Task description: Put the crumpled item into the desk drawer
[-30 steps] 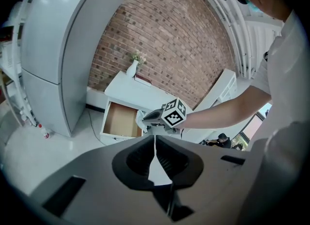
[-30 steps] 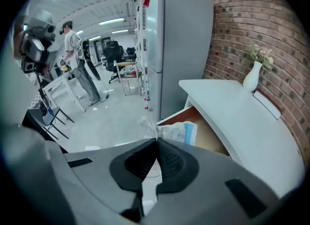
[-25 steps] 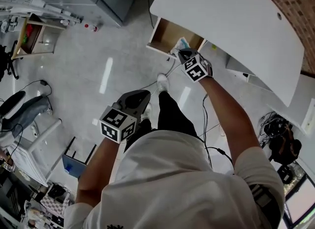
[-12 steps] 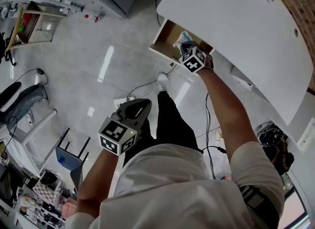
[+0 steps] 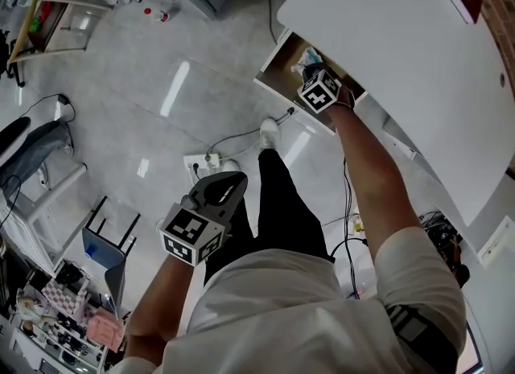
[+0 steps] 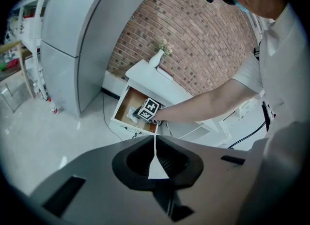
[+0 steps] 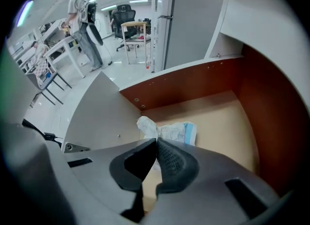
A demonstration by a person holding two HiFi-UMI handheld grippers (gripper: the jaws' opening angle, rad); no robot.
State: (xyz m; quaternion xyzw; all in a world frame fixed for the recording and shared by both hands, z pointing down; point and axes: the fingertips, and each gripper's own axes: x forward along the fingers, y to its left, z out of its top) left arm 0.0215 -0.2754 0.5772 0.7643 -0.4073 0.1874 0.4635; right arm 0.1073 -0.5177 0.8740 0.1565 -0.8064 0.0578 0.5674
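Note:
The crumpled item [image 7: 167, 129], white paper with a blue edge, rests on the wooden bottom of the open desk drawer [image 7: 220, 117]. My right gripper [image 7: 156, 141] is inside the drawer, jaws pressed together with the item's near end pinched at their tips. In the head view the right gripper [image 5: 309, 68] reaches over the drawer [image 5: 281, 69], and the item [image 5: 306, 59] shows just beyond it. My left gripper [image 5: 236, 181] hangs shut and empty beside the person's leg, far from the drawer. From the left gripper [image 6: 155, 138] view the drawer [image 6: 126, 104] lies ahead.
The white desk top [image 5: 402, 59] overhangs the drawer; a white vase [image 6: 156, 58] stands on it. A grey cabinet [image 6: 72, 40] stands left of the desk. A power strip with cables [image 5: 201, 160] lies on the floor by the person's shoe [image 5: 267, 130]. A person [image 7: 80, 16] stands far off.
My right gripper has gone further into the drawer with the crumpled item. The left gripper has stayed low by the leg, still shut.

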